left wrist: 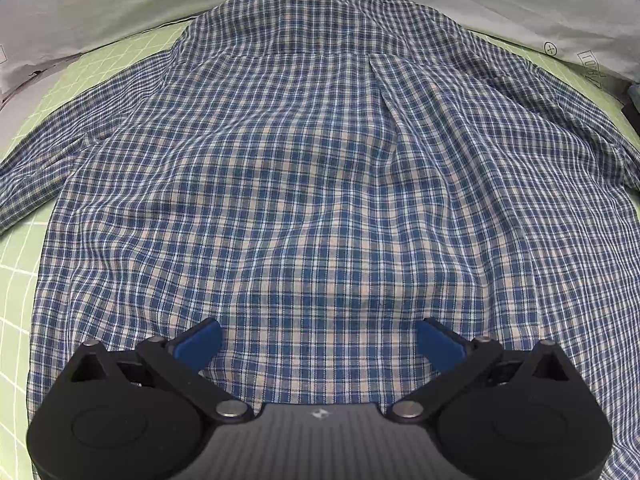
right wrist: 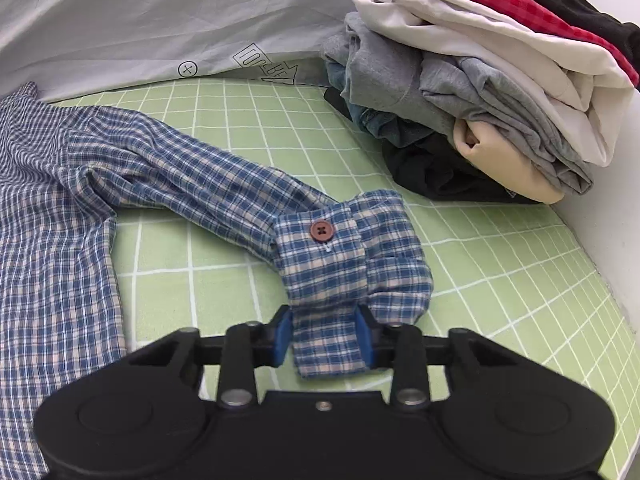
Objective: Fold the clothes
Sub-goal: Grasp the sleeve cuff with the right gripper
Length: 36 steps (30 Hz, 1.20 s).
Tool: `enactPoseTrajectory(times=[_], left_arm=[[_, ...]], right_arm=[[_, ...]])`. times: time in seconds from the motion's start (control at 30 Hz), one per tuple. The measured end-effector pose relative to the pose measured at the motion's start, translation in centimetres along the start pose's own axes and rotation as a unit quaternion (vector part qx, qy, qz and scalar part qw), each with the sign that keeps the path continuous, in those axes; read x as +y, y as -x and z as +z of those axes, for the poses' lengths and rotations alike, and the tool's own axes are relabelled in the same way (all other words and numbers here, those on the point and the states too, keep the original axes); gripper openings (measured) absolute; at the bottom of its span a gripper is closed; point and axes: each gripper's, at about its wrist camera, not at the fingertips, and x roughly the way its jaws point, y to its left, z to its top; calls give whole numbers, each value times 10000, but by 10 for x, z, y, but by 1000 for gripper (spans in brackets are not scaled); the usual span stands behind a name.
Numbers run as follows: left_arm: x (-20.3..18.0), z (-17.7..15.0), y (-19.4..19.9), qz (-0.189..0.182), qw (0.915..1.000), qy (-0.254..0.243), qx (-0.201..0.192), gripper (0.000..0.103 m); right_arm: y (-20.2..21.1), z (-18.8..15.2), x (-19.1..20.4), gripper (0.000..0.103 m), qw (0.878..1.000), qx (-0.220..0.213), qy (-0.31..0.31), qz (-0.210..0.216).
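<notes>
A blue and cream plaid shirt [left wrist: 304, 184] lies spread back-up on a green grid mat [left wrist: 16, 256], collar at the far side. My left gripper [left wrist: 320, 344] hovers over the shirt's lower back, wide open, blue pads apart with nothing between them. In the right wrist view the shirt's sleeve [right wrist: 192, 176] stretches across the mat [right wrist: 500, 264] to its buttoned cuff [right wrist: 340, 256]. My right gripper [right wrist: 325, 338] is shut on the cuff's end, the plaid cloth pinched between both blue pads.
A stack of folded clothes [right wrist: 480, 80] in grey, white, red and black stands at the mat's far right corner. A pale grey sheet [right wrist: 160, 12] with printed marks lies beyond the mat. The white table edge [right wrist: 616, 232] runs along the right.
</notes>
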Motion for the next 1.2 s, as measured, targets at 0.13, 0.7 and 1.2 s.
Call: enactPoseTrajectory(times=[0.13,0.7,1.2], left_arm=[[0,-2,1,-10,10000,-30,-52,103],[1,6,-3,-134,9994,-291,98,103],[2,8,-2,-90,9997,-193,96,103]], right_arm=[[31,9,-30,2,9961,-480,-719,173],[18,60,-144,5,9711,-468,-2047,-1132],[-7,-9,-126,49,9145,100,-4031,342]])
